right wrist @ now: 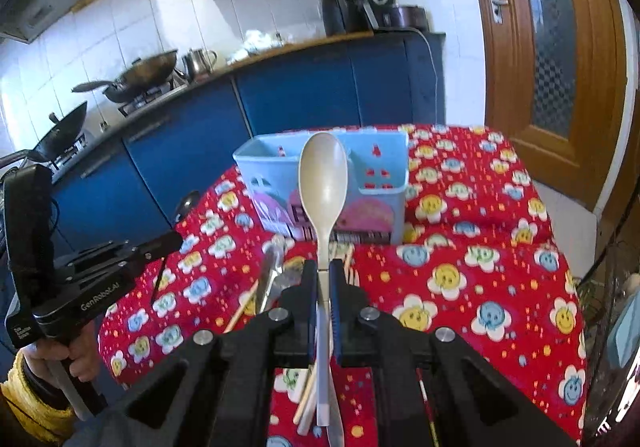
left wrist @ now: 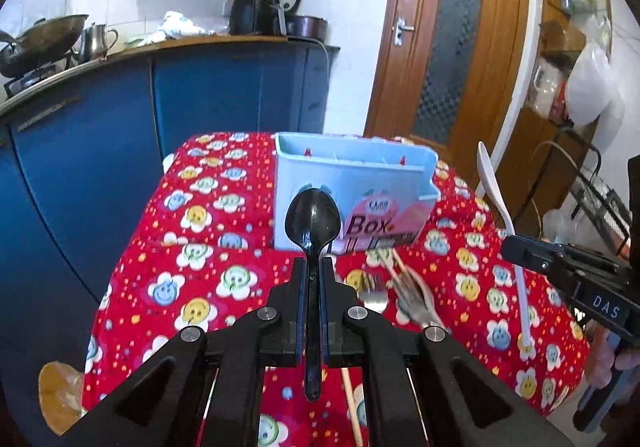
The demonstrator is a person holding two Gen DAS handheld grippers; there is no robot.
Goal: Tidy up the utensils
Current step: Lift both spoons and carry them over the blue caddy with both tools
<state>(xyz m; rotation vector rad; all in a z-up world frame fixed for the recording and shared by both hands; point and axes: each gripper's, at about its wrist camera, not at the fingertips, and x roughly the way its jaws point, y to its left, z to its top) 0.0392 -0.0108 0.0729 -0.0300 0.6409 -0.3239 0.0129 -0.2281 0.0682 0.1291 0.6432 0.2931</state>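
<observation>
- Nearest the cameras: left gripper (left wrist: pixel 314 279) clamps a black spoon (left wrist: pixel 313 223) by its handle; right gripper (right wrist: pixel 324 283) clamps a white spoon (right wrist: pixel 324 183) likewise.
- Below the grippers, on the red tablecloth (left wrist: pixel 224 259), fork (left wrist: pixel 374 297) and chopsticks (left wrist: pixel 352 403) are blurred and partly hidden.
- Toward the far table edge: blue utensil box (left wrist: pixel 352 171), interior unreadable.

Loose cutlery (left wrist: pixel 404 297) is cluttering your counter (left wrist: pixel 192 247) before the blue box (left wrist: pixel 352 175); its open top is standing clear.
</observation>
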